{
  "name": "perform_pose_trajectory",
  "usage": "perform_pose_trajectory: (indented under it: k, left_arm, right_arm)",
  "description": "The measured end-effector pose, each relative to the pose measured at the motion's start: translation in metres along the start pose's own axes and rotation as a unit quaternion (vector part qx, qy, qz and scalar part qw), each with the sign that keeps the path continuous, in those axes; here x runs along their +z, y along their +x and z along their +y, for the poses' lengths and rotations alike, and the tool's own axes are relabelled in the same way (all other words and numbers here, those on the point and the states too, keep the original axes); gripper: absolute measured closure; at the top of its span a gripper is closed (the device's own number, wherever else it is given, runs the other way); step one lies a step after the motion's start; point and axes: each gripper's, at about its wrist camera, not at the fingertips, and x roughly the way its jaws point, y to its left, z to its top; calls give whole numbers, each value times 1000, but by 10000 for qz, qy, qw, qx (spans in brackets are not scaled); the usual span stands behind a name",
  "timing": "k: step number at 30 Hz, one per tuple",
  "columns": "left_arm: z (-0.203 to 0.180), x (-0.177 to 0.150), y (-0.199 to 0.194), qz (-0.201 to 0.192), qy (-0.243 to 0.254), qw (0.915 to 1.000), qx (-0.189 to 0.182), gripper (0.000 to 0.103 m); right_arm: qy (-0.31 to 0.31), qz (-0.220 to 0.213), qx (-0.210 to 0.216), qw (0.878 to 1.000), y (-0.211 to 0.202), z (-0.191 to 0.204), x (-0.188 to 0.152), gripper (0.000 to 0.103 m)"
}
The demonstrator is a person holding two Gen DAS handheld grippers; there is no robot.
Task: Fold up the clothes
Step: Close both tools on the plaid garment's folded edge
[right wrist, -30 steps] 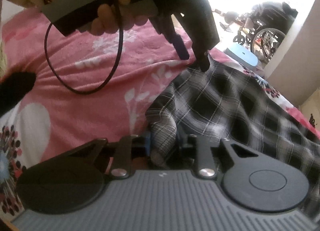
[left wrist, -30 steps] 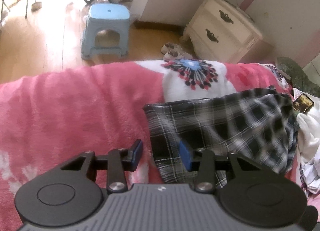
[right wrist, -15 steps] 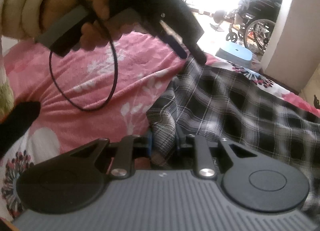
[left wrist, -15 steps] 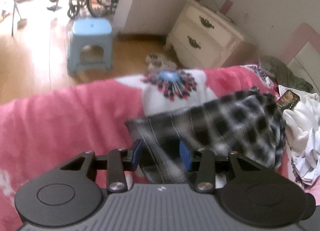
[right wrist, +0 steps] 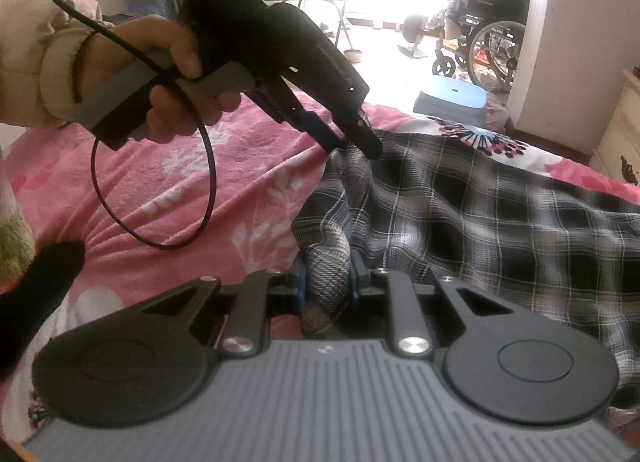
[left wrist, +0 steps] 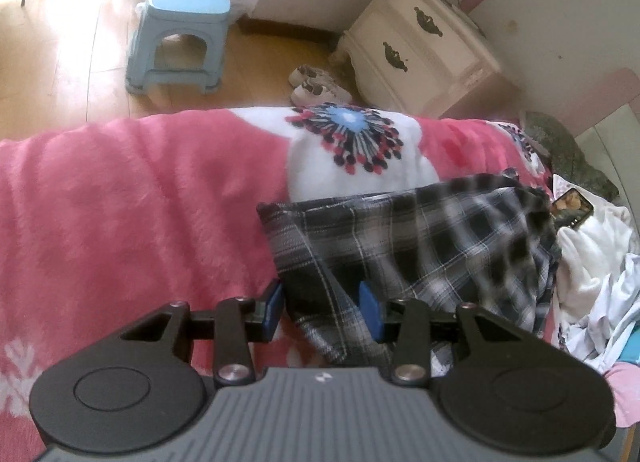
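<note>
With the plaid shirt lying on the pink bed at frame centre, the right hand-held gripper pinches its bunched corner while the left hand-held gripper straddles its edge, jaws apart, so the fold may skew or slip.

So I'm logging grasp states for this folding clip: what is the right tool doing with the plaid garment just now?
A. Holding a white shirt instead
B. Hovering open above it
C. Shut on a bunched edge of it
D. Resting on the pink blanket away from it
C: in the right wrist view the right tool has its blue pads pressed against a bunched fold of the plaid garment, with cloth filling the gap between them.
</note>
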Motion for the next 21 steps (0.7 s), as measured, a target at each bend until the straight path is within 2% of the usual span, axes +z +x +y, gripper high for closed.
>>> perform_pose_trajectory:
  k: [6,7,10,11,21]
  left_arm:
    - [2,17,17,142,76,9999,-49,63]
    - [2,20,19,155,103,9998,-38,67]
    - [0,27,20,178,167,9997,37,88]
    - [-2,29,20,189,175,9997,52,91]
    - [-55,55,10,340,629,9974,34,95]
  right_arm:
    - [1,-21,-10,10000,-1,1,-1,86]
    - [2,-31,-18,10000,-2,1,-2,86]
    - [72,-85,-46,9999,-5,-1,-2,86]
    - [103,-108,-59,9999,-7,-3,-2,86]
    - [1016,-439,-321,9933,-37,-46,4,87]
